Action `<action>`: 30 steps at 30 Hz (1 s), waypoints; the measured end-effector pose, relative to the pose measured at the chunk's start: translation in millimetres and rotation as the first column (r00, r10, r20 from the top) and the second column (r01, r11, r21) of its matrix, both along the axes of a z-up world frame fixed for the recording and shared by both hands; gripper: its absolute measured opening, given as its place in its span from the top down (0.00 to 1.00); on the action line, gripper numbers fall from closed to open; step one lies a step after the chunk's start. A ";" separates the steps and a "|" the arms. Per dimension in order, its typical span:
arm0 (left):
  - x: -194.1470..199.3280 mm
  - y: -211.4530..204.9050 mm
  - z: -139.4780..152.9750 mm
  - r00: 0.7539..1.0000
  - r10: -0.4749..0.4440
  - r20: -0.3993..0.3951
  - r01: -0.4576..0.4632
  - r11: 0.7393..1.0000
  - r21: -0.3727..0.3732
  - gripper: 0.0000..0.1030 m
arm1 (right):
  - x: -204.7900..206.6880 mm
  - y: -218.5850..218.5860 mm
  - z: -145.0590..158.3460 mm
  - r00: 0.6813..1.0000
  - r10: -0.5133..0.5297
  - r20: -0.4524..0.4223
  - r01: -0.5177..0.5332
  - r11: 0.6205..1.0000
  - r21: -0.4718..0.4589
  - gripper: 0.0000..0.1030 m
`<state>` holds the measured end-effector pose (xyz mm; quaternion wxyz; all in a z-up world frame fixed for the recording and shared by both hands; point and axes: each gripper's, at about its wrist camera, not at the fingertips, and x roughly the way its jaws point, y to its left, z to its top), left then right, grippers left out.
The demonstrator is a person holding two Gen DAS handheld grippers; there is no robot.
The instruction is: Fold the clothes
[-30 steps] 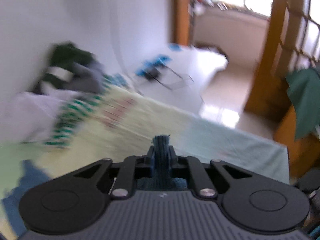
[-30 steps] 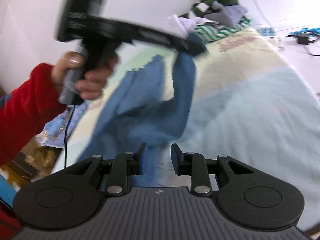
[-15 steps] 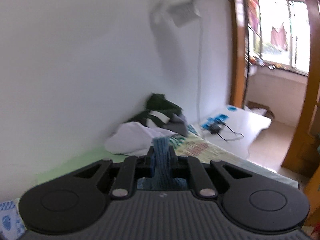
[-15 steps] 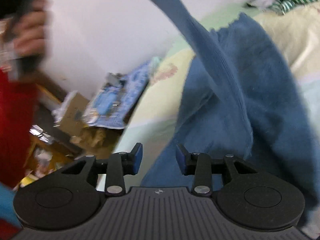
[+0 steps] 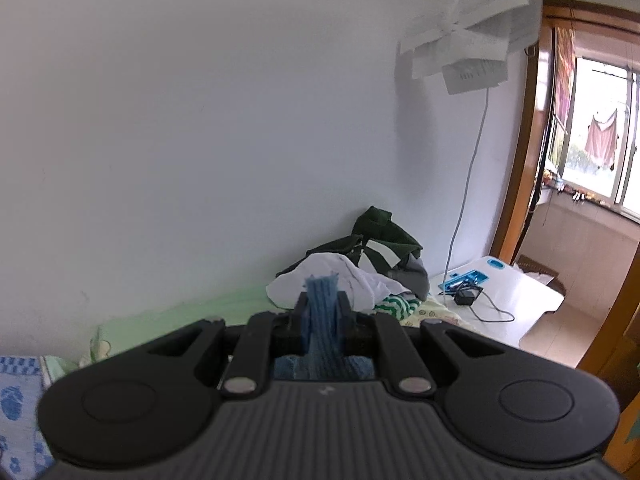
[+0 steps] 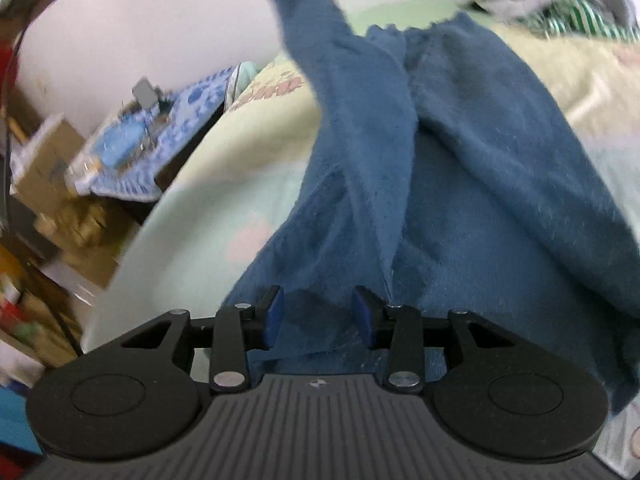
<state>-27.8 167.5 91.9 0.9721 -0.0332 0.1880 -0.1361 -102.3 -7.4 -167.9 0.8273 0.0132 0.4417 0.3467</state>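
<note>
Left tool (image 5: pixel 322 305) clenched on blue sweater (image 6: pixel 460 168) edge, raised before bare wall (image 5: pixel 200 120). Right tool (image 6: pixel 318 312) released, jaws apart over sweater near bed (image 6: pixel 192 216) edge.

Blue fleece garment (image 6: pixel 460 168) rumpled on bed, 1 end lifted.

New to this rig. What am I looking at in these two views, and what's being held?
No robot arm here: a person carries a handheld two-finger gripper in each hand, with a fisheye camera on each looking along its fingers. In the left wrist view, the left gripper is shut on a ribbed edge of the blue garment; behind it a clothes pile sits on the bed by the wall. In the right wrist view, the right gripper has its jaws open just over the same garment, which drapes onto the bed.
</note>
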 end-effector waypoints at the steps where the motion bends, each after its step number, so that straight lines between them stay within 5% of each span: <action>1: 2.8 3.1 -1.1 1.000 -0.005 -0.001 0.005 1.000 -0.011 0.93 | -2.7 2.3 1.2 1.000 0.017 0.015 -0.016 1.000 -0.021 0.60; 6: 5.8 10.8 -12.6 1.000 -0.019 -0.013 0.019 0.999 -0.028 0.93 | -21.0 -12.7 31.7 0.989 0.009 0.148 -0.009 1.000 0.001 0.60; 12: 14.1 14.8 -24.8 0.999 0.007 -0.044 -0.009 0.999 -0.034 0.93 | -19.3 -18.2 40.5 0.964 -0.068 0.256 0.070 0.998 0.001 0.47; 14: 18.6 14.6 -26.0 0.999 0.021 -0.049 -0.023 0.999 -0.038 0.93 | -11.3 -3.2 27.1 0.967 -0.038 0.252 0.053 0.997 -0.052 0.55; 16: 22.0 15.3 -26.3 0.998 0.035 -0.045 -0.037 0.999 -0.040 0.93 | 0.0 3.0 12.9 0.972 -0.031 0.233 0.054 0.994 -0.096 0.95; 17: 23.8 16.0 -26.0 0.998 0.043 -0.040 -0.045 0.998 -0.039 0.93 | 4.0 1.5 11.4 0.975 -0.036 0.218 0.057 0.994 -0.090 0.96; 20: 32.2 20.0 -26.2 0.998 0.069 -0.016 -0.069 0.997 -0.045 0.93 | -1.3 -4.1 25.9 0.963 0.045 0.265 -0.032 0.998 -0.055 0.97; 25: 53.8 35.3 -46.9 0.997 0.077 -0.014 -0.078 0.989 -0.125 0.92 | -4.8 15.2 14.9 0.953 0.201 0.224 -0.188 0.979 -0.080 0.95; 30: 68.2 46.3 -78.1 0.994 0.062 -0.095 -0.080 0.976 -0.200 0.93 | -0.1 21.1 9.8 0.924 0.319 0.209 -0.294 0.945 -0.142 0.78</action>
